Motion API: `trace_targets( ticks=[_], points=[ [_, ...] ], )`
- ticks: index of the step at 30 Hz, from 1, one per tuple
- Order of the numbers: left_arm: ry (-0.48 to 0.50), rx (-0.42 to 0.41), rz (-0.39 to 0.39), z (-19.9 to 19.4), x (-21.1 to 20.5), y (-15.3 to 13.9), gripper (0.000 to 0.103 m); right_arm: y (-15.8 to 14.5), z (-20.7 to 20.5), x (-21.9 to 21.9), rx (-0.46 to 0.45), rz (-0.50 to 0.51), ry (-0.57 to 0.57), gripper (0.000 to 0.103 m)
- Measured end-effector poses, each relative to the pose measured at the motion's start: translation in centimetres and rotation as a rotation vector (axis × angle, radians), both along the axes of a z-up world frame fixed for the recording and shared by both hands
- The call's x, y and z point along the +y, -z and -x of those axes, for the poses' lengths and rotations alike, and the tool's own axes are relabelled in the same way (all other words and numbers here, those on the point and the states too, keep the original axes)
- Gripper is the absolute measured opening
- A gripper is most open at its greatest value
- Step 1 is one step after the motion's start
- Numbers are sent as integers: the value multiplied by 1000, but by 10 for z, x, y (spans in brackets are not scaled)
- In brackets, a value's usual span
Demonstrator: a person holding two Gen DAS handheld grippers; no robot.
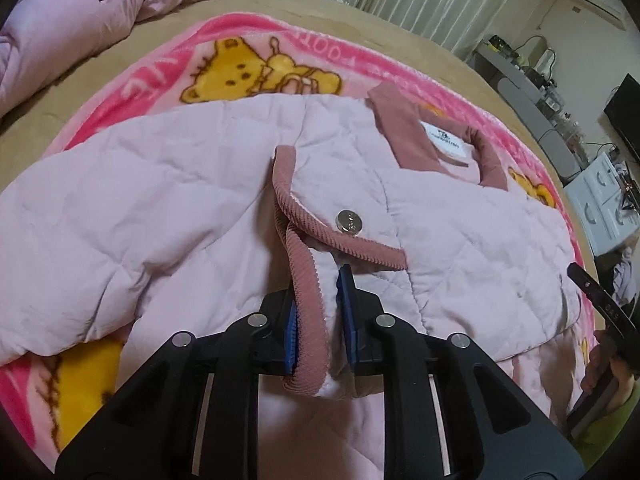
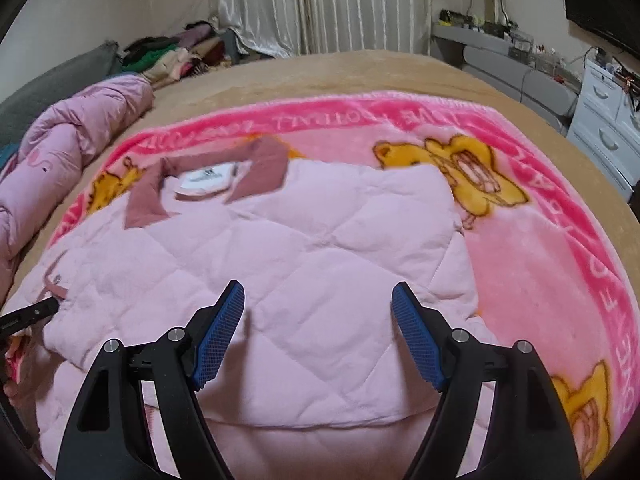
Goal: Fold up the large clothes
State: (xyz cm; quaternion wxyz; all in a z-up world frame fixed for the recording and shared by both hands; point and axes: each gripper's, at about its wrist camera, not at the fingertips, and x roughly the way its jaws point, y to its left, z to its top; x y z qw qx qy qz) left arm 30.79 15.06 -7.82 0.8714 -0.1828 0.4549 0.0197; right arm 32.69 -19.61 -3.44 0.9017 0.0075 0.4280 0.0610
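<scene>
On the bed, a pink quilted jacket lies flat on a pink bear blanket. The left claw is pinched tight on the jacket's ribbed cuff. The right claw hangs wide open above the jacket, holding nothing.

Blanket border lettering upside down: "FOOTBALL" partly readable; collar label text illegible.

Dim, warm indoor light — fisheye bending the edges (dark corners), collar motion-blurred.
</scene>
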Motion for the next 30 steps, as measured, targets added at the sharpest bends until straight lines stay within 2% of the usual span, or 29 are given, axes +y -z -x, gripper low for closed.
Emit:
trace_targets(
  ticks=[3, 6, 11, 13, 16, 17, 19, 22, 24, 28, 30],
  points=[
    [-1, 10, 8, 0, 0, 4, 14, 19, -11, -11, 81, -32, 34, 75],
    [-2, 24, 27, 0, 1, 7, 17, 28, -14, -12, 95, -29, 47, 75],
    [-1, 25, 5, 1, -1, 5, 20, 31, -9, -3, 68, 36, 59, 76],
    [0, 22, -42, 3, -4, 1, 21, 24, -1, -1, 46, 41, 69, 76],
    [2, 0, -83, 8, -8, -10, 21, 13, 13, 1, 9, 1, 54, 86],
    [4, -8, -82, 9, -9, -14, 22, 10, 17, 2, -4, -9, 47, 90],
    [7, -11, -73, 11, -9, -18, 27, 2, 25, 6, -25, -18, 28, 93],
    [7, -14, -58, 16, -9, -24, 38, -6, 36, 12, -38, -38, -1, 98],
    [4, -14, -58, 18, -9, -27, 54, -10, 40, 15, -39, -57, -17, 98],
    [-21, -19, -70, 25, -5, -35, 76, -18, 49, 27, -44, -76, -46, 99],
    [-42, -18, -63, 29, 2, -38, 93, -22, 54, 33, -49, -82, -58, 99]
  ],
)
